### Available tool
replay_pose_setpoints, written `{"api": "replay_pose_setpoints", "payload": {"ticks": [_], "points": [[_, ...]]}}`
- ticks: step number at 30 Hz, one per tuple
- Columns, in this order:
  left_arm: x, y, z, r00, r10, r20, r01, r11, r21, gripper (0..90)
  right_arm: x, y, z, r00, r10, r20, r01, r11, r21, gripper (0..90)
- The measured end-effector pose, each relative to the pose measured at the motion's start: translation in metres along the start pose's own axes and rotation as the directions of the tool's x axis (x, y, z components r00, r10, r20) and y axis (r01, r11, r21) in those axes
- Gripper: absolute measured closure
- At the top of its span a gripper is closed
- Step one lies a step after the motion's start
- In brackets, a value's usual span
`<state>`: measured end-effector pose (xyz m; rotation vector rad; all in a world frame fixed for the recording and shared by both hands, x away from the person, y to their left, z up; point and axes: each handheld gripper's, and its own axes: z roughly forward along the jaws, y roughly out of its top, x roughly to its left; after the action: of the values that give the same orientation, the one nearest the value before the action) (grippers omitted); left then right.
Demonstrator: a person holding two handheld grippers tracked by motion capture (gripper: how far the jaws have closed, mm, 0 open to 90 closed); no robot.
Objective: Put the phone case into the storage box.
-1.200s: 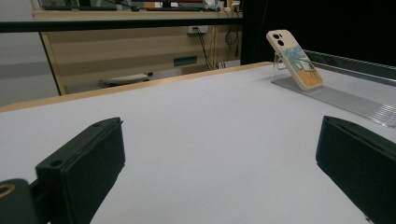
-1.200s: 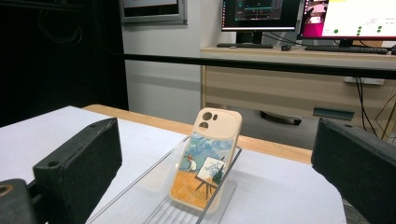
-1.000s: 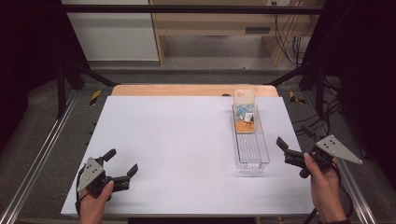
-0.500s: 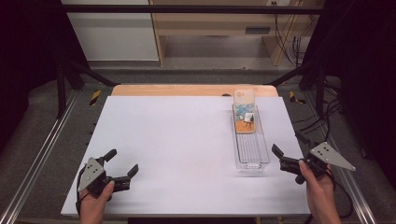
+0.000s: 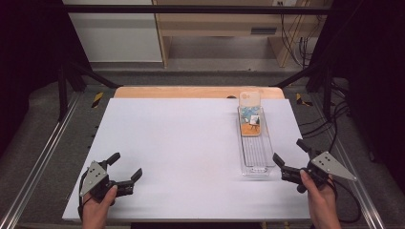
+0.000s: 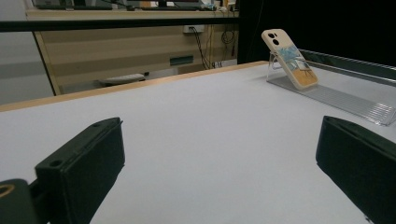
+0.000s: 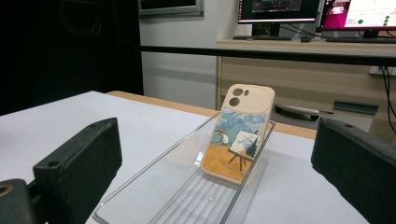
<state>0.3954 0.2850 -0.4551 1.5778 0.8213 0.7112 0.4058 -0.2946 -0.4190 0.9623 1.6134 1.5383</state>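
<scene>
Even overhead light falls on the white counter (image 5: 191, 143), which looks bright with soft, faint shadows, while the surroundings sink into darkness. The high view is slightly soft. In both gripper views the near black jaws blur; distant monitors (image 7: 280, 9) glow.
</scene>
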Motion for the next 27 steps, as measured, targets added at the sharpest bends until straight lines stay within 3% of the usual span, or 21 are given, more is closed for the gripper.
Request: {"api": "replay_pose_setpoints", "payload": {"ticks": [14, 27], "points": [[0.000, 0.000, 0.000, 1.0000, 0.005, 0.003, -0.005, 1.0000, -0.003, 1.1, 0.013, -0.009, 0.000, 0.9996, -0.007, -0.028, 0.006, 1.000, -0.021, 2.3], [-0.001, 0.000, 0.000, 0.9998, 0.015, 0.016, -0.015, 0.9999, -0.006, 1.1, 0.027, -0.012, 0.013, 0.9966, -0.025, -0.078, 0.022, 0.999, -0.036, 2.1]]}}
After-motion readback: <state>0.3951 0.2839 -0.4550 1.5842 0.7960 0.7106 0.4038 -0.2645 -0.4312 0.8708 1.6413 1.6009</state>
